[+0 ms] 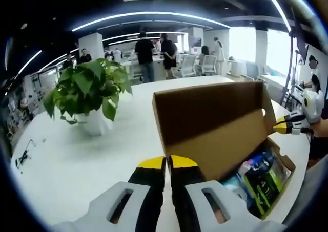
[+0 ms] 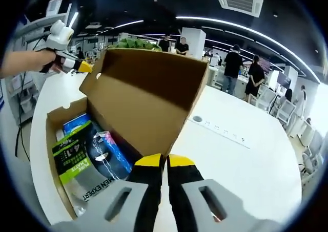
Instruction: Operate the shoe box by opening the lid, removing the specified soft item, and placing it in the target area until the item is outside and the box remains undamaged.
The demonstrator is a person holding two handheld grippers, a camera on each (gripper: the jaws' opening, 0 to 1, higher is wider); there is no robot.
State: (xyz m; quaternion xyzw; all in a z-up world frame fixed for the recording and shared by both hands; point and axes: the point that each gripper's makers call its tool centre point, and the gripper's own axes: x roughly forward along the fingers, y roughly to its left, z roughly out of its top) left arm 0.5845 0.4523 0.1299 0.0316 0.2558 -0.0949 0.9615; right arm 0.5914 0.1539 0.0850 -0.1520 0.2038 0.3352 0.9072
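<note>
While open: one shoe box [image 2: 143, 96].

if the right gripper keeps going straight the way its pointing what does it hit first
Most likely the raised lid of the shoe box: the right gripper, jaws together, points at the lid's inner face just ahead. Depth is hard to judge, so the gap is unclear.

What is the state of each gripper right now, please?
Left gripper: shut, holding nothing, beside the raised box lid.
Right gripper: shut, empty, at the lid's edge.
</note>
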